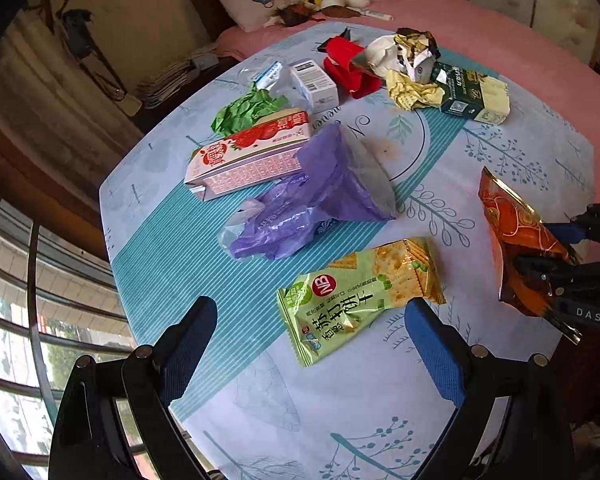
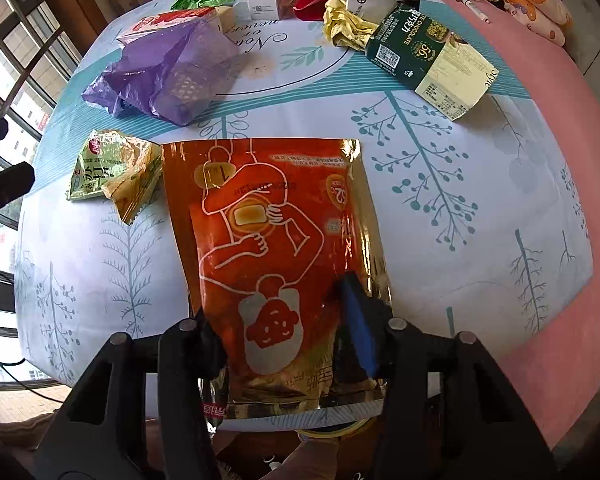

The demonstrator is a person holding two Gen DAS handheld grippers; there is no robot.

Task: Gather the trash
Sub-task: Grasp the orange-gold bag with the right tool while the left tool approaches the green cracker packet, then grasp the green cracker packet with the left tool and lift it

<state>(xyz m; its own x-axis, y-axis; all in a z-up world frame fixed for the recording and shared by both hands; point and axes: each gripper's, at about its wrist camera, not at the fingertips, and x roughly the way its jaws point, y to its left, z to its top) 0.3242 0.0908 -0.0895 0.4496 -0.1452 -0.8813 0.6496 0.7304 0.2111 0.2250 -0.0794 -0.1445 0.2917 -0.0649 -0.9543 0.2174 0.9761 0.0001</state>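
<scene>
Orange foil pouch point(image 2: 276, 248) with a white line drawing is sitting between the right gripper point(image 2: 284, 336) fingers at the near edge of the table point(image 2: 480, 208), its bottom edge hanging past the edge; the jaws are pinching it from both sides, blue pad point(image 2: 358, 320) pressing into the right side of the pouch. The left wrist view is showing the same pouch point(image 1: 516, 236) lifted at an angle in those tongs at the right of the frame. The left gripper point(image 1: 312, 328) is hovering wide open above the table, holding nothing, with a green cracker wrapper point(image 1: 360, 296) lying flat between and just beyond its fingertips (not touched as far as I can tell). Other trash is lying spread over the blue patterned tablecloth: a purple plastic bag point(image 1: 312, 200) in the middle, a pink and red carton point(image 1: 248, 156) on its side just behind it, crumpled green paper point(image 1: 244, 108), a small white box point(image 1: 314, 84), red packaging point(image 1: 348, 64), crumpled white and gold wrappers point(image 1: 404, 64), and a dark green chocolate box point(image 1: 472, 96) at the far right. A pink bed point(image 1: 500, 32) with stuffed toys is lying behind the table.
</scene>
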